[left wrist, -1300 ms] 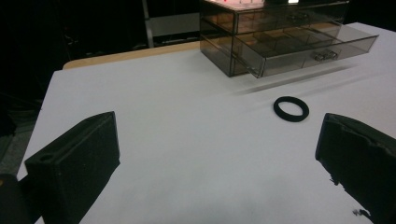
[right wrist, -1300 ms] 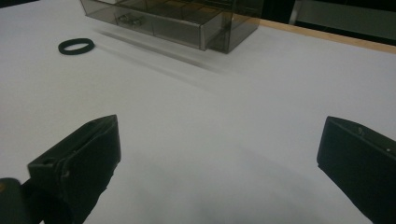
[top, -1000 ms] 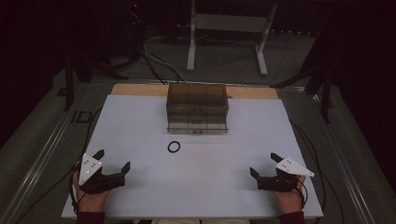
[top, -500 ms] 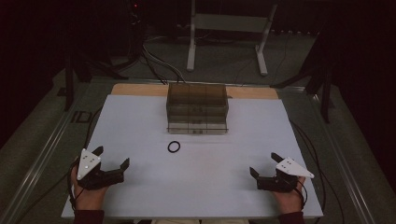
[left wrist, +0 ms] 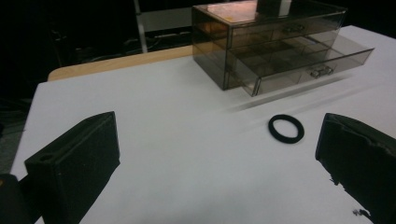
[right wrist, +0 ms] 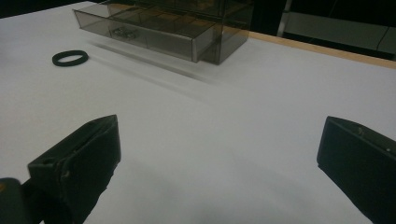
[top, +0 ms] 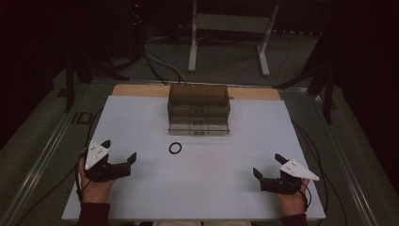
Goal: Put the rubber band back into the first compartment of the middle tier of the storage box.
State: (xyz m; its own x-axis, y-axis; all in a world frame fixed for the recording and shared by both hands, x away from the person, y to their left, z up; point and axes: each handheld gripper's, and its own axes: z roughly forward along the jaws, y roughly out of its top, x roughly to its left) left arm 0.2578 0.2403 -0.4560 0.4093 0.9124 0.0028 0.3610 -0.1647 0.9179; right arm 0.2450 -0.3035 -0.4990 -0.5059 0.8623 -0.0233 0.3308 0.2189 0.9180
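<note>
A smoky see-through drawer box (top: 199, 109) stands at the far middle of the white table (top: 136, 117), its bottom drawer (left wrist: 310, 70) pulled partly out. In front of it a small black ring (top: 175, 148) lies flat. My left gripper (top: 119, 150) is open at the near left, a hand's width left of the ring, with nothing between its jaws. In the left gripper view the ring (left wrist: 286, 128) lies just inside the right jaw of the gripper (left wrist: 218, 126). My right gripper (top: 267, 165) is open and empty at the near right. From the right gripper (right wrist: 219, 126) the ring (right wrist: 70, 58) is far off, at upper left.
A wooden strip (top: 136, 89) runs along the table's far edge behind the drawer box (right wrist: 187, 23). Beyond it, a metal stand (top: 226, 28) and cables (top: 160, 61) lie on the dark floor. Bare white surface spreads between the two grippers.
My left gripper has crept slightly forward and toward the ring. The right gripper, the ring and the drawer box have stayed put.
</note>
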